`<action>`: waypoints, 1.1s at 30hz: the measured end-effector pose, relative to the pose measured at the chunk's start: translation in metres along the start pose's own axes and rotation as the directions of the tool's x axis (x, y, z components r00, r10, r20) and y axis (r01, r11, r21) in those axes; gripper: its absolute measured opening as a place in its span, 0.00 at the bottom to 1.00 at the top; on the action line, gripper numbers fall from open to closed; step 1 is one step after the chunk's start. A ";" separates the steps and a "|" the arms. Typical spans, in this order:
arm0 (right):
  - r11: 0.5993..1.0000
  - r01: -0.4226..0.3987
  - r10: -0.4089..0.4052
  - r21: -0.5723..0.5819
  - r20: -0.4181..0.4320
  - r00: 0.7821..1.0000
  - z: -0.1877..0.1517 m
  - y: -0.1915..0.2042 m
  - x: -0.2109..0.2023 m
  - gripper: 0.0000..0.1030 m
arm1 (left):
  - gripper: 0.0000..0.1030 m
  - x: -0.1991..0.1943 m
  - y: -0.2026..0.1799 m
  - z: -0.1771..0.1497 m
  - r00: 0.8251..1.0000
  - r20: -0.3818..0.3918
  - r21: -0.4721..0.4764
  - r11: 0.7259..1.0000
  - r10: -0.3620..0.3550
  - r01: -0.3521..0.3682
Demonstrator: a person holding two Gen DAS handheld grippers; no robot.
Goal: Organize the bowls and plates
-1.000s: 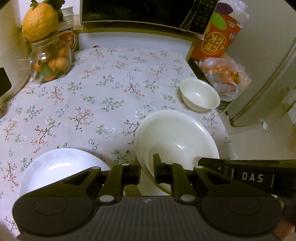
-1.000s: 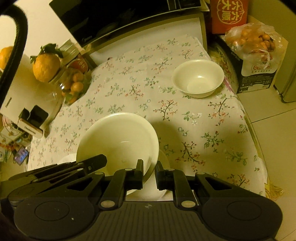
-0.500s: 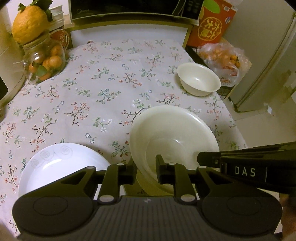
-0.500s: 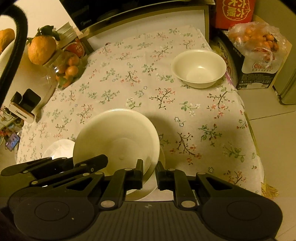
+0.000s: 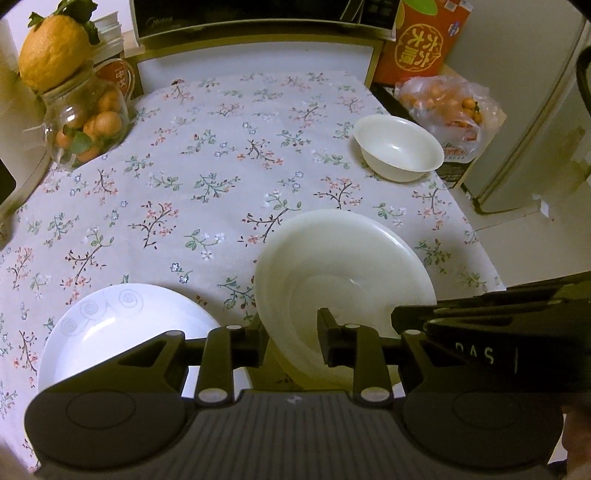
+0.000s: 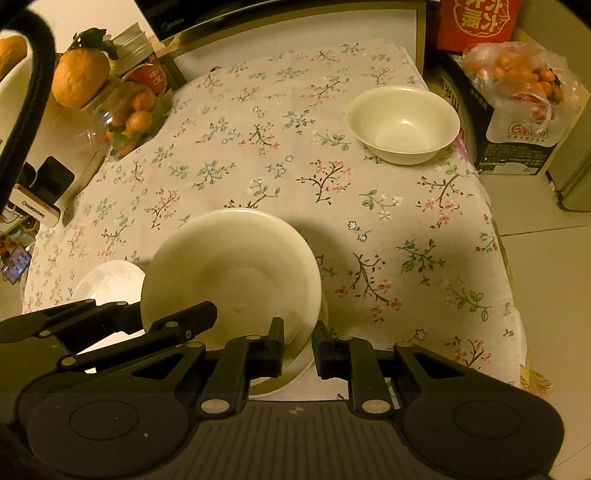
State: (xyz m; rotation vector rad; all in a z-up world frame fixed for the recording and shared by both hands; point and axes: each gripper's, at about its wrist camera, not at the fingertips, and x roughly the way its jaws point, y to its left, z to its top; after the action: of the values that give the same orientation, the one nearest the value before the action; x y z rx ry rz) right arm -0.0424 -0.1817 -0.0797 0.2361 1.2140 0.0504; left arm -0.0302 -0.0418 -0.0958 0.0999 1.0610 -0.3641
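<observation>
A large cream bowl (image 5: 343, 273) is held tilted above the near edge of the floral table, over a plate (image 6: 295, 376) beneath it. My left gripper (image 5: 291, 343) is shut on its near-left rim. My right gripper (image 6: 298, 343) is shut on its near-right rim; the bowl also shows in the right wrist view (image 6: 229, 273). A white plate with swirl marks (image 5: 122, 328) lies at the near left. A small cream bowl (image 5: 399, 147) sits at the far right of the table, also in the right wrist view (image 6: 402, 123).
A glass jar of oranges (image 5: 85, 122) with a large citrus on top stands at the far left. A microwave (image 5: 258, 14) is at the back. A red box (image 5: 424, 40) and a bag of oranges (image 5: 447, 107) sit off the table's right side.
Both grippers have lifted and pulled back a little with the large bowl, which now tilts more toward the left. The plates and small bowl have not moved.
</observation>
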 end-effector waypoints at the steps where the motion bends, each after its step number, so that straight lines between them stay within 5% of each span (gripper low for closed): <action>1: 1.000 0.004 -0.004 -0.008 0.003 1.000 0.000 0.001 -0.001 0.17 | 0.25 0.000 0.000 0.000 1.000 0.003 0.000 1.000 0.003 -0.003; 14: 1.000 0.026 -0.026 -0.005 0.014 1.000 0.001 0.000 -0.003 0.21 | 0.34 -0.002 0.007 0.004 1.000 0.009 -0.038 0.999 0.001 0.000; 33: 0.999 0.032 -0.034 0.035 0.061 0.998 0.006 -0.007 -0.008 0.24 | 0.34 -0.006 0.013 0.012 0.999 0.037 -0.075 0.997 -0.012 0.015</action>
State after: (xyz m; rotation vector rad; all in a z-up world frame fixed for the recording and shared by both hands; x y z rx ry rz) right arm -0.0405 -0.1911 -0.0716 0.2455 1.1581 -0.0060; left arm -0.0180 -0.0309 -0.0859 0.0185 1.0382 -0.3363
